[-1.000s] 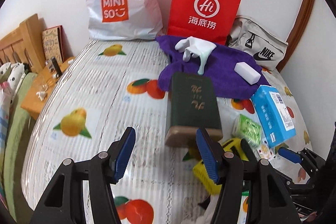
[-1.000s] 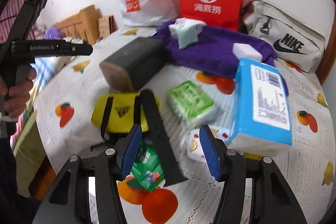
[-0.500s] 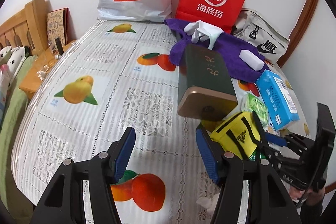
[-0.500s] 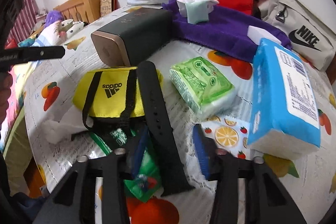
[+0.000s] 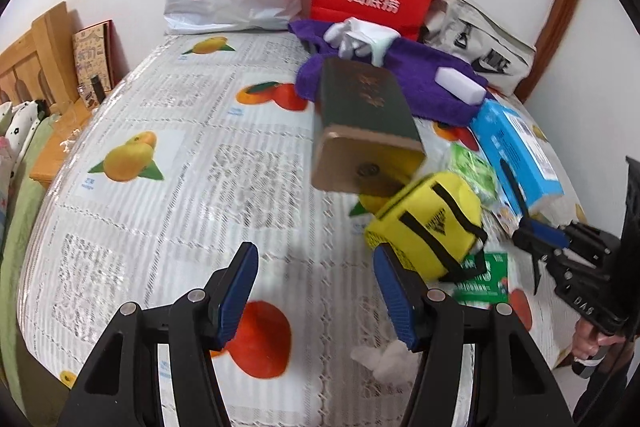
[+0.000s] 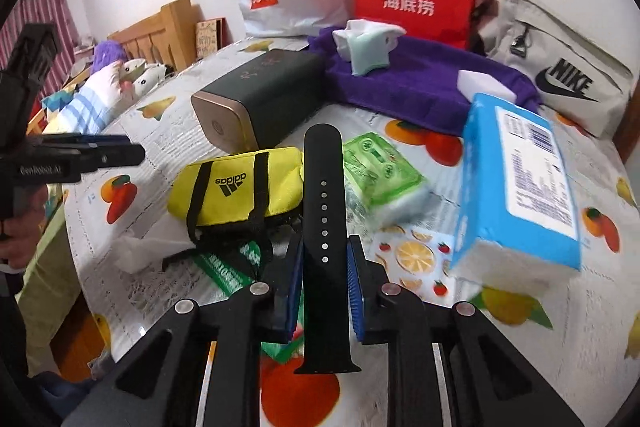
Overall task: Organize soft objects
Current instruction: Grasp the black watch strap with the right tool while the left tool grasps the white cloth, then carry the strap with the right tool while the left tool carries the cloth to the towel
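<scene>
Here the right tool point(image 6: 323, 279) is clamped on the strap point(image 6: 323, 211), a black band with holes that sticks out far beyond the pads, over the near right part of the counter point(image 5: 180, 195) beside the pouch point(image 6: 236, 187). The left tool point(image 5: 316, 291) hangs open and empty, near left of the pouch. The step looks like a pickup; next, probably, the strap needs carrying clear of the clutter to wherever soft things gather.
</scene>
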A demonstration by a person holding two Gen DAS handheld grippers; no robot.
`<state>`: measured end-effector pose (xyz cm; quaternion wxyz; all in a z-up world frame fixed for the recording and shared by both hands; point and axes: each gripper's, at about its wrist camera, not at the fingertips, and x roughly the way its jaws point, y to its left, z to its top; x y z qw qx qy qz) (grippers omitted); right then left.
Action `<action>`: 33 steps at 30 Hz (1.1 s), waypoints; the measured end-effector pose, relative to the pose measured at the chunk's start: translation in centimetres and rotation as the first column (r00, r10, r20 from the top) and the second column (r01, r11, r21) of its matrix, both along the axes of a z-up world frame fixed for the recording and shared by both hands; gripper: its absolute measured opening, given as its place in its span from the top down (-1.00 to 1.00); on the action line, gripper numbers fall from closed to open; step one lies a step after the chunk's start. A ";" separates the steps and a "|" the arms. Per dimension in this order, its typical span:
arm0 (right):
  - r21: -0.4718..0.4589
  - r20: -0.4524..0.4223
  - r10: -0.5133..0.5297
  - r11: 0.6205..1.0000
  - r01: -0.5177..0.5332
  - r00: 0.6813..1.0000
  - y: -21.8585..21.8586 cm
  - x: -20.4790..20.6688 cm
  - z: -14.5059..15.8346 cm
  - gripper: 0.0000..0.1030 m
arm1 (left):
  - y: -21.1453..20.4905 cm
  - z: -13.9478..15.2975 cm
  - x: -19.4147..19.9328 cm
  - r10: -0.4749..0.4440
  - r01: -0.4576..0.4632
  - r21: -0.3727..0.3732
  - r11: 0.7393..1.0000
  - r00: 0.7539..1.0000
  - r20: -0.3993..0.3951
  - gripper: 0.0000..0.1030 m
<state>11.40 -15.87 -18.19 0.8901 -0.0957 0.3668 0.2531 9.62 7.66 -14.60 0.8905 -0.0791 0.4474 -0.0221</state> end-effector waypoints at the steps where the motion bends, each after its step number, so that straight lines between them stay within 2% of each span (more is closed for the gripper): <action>1: 0.004 0.004 -0.008 1.000 0.008 1.000 -0.3 -0.5 0.2 0.60 | -0.4 -0.2 -0.2 -0.011 0.011 0.001 1.000 1.000 -0.004 -0.13; 15: 0.044 -0.008 -0.152 0.987 0.152 0.988 -4.7 -5.3 -0.3 0.60 | -4.6 -2.7 -2.6 -0.174 0.174 -0.011 0.985 0.983 -0.063 -0.21; 20: 0.039 -0.017 -0.196 0.980 0.196 0.980 -6.1 -5.9 -0.8 0.60 | -5.6 -3.5 -2.9 -0.204 0.207 0.036 0.978 0.977 -0.062 -0.19; 22: 0.035 -0.022 -0.212 0.976 0.213 0.977 -6.6 -6.0 -1.2 0.60 | -6.1 -3.7 -3.2 -0.220 0.225 0.098 0.969 0.974 -0.057 0.23; 23: 0.036 -0.025 -0.218 0.975 0.218 0.976 -6.8 -6.0 -1.3 0.60 | -6.2 -3.7 -3.2 -0.221 0.226 0.129 0.965 0.974 -0.054 0.29; 25: 0.045 -0.035 -0.232 0.971 0.233 0.972 -7.3 -6.1 -1.6 0.60 | -6.1 -3.6 -3.2 -0.216 0.221 0.149 0.964 0.975 -0.050 0.56; 28: 0.053 -0.057 -0.264 0.962 0.267 0.963 -8.1 -6.0 -2.2 0.60 | -5.0 -3.3 -2.8 -0.194 0.197 0.080 0.977 0.980 -0.051 0.58; 33: 0.052 -0.080 -0.301 0.951 0.306 0.950 -8.9 -5.9 -2.6 0.60 | -4.2 -1.9 -3.2 -0.156 0.158 0.119 0.980 0.987 -0.027 0.58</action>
